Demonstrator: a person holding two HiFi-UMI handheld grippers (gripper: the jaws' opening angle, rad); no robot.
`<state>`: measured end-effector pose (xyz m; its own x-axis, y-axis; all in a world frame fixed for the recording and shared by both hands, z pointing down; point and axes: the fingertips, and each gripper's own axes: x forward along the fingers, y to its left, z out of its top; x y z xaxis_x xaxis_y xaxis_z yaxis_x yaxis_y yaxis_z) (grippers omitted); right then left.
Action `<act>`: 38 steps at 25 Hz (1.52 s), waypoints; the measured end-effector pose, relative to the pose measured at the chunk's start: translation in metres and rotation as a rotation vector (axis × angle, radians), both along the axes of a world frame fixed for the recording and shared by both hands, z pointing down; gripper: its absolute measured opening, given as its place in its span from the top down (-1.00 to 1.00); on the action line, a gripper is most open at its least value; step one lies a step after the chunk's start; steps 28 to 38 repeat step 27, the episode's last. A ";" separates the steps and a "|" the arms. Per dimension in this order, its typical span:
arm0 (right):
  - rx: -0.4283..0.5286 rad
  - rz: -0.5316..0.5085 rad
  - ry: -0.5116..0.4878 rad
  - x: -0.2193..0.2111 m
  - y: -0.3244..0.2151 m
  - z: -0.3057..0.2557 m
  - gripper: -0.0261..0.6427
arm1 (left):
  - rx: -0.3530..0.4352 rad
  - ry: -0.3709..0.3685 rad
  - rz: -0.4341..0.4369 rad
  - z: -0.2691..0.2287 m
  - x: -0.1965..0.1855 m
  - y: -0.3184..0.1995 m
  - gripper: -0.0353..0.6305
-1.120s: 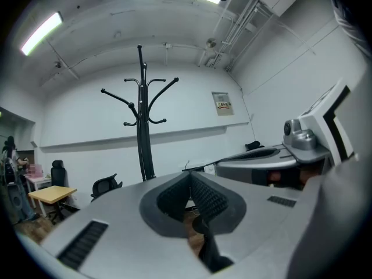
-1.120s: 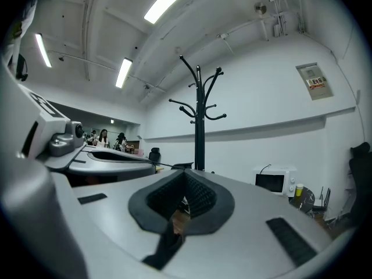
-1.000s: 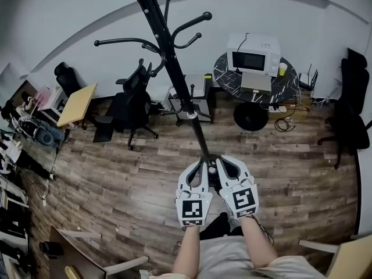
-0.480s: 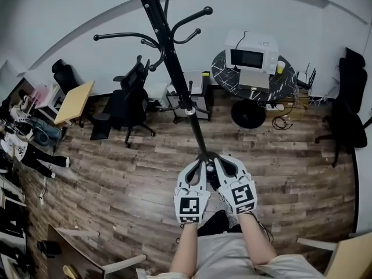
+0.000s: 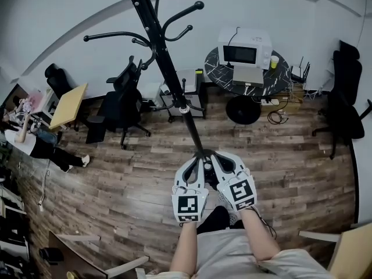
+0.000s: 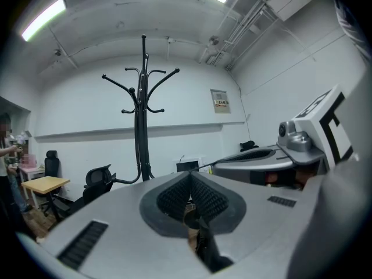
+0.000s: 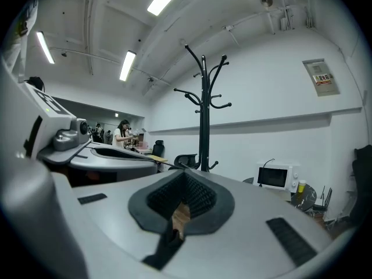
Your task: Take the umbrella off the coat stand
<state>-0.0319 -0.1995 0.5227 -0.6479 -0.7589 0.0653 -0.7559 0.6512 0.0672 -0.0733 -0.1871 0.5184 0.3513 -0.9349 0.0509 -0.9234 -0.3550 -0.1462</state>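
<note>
Left claw [image 6: 188, 176] and right claw [image 7: 185, 175] both pressed together, empty. Ahead, the umbrella [image 6: 138, 156] looks light, stiff, slim; we'd pinch its hooked handle.

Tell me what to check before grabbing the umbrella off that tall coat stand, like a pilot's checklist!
1. Left tongs open for grabbing: not ok, shut and empty.
2. Right tongs open for grabbing: not ok, shut and empty.
3. Coat stand upright and straight ahead of both tongs: ok.
4. Umbrella spotted: cannot tell; it would be black against the black pole.
5. Office chair out of the way: ok, it stands off to the left of the stand in the head view.
</note>
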 end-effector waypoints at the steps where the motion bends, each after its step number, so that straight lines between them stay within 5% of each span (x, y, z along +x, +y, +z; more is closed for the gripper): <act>1: 0.000 -0.003 -0.001 0.001 -0.001 0.000 0.90 | 0.001 0.001 0.000 0.001 -0.001 0.000 0.82; 38: 0.006 -0.005 -0.018 -0.011 0.018 -0.002 0.90 | 0.007 0.019 -0.008 0.001 -0.009 0.021 0.82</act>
